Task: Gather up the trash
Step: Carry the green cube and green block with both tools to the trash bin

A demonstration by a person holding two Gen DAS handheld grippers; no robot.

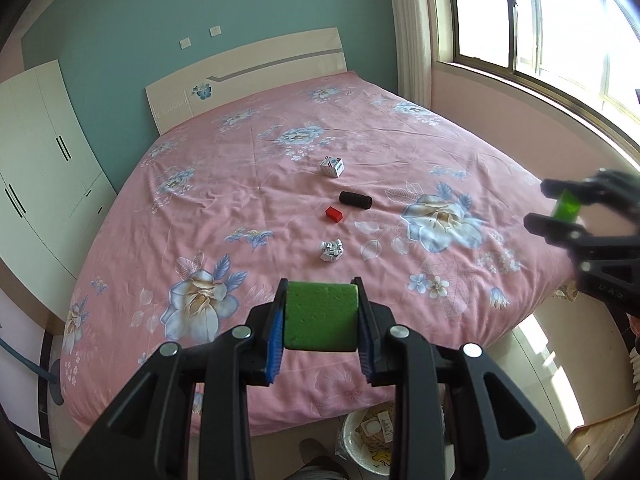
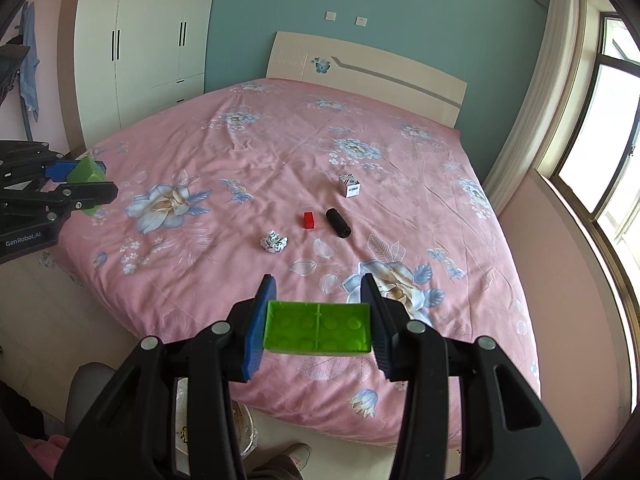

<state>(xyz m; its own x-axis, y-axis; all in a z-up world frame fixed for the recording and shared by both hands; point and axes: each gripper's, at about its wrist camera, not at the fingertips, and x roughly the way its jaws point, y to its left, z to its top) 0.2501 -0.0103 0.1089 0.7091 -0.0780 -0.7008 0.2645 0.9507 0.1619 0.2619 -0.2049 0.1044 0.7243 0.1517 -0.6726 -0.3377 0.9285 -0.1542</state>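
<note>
My left gripper (image 1: 320,300) is shut on a green sponge block (image 1: 320,316), held above the near edge of the bed. My right gripper (image 2: 318,300) is shut on a green toy brick (image 2: 318,330), also above the near edge. On the pink floral bed lie a crumpled paper ball (image 1: 331,249) (image 2: 274,241), a small red block (image 1: 334,214) (image 2: 309,220), a black cylinder (image 1: 355,200) (image 2: 338,222) and a small white box (image 1: 332,166) (image 2: 350,186). A white bin (image 1: 370,444) stands on the floor below the grippers.
The bed (image 1: 240,208) fills the middle, its headboard (image 1: 248,76) against the blue wall. A white wardrobe (image 2: 148,40) stands at the left. A window (image 1: 540,20) and curtain are at the right. A foot (image 2: 288,456) shows on the floor.
</note>
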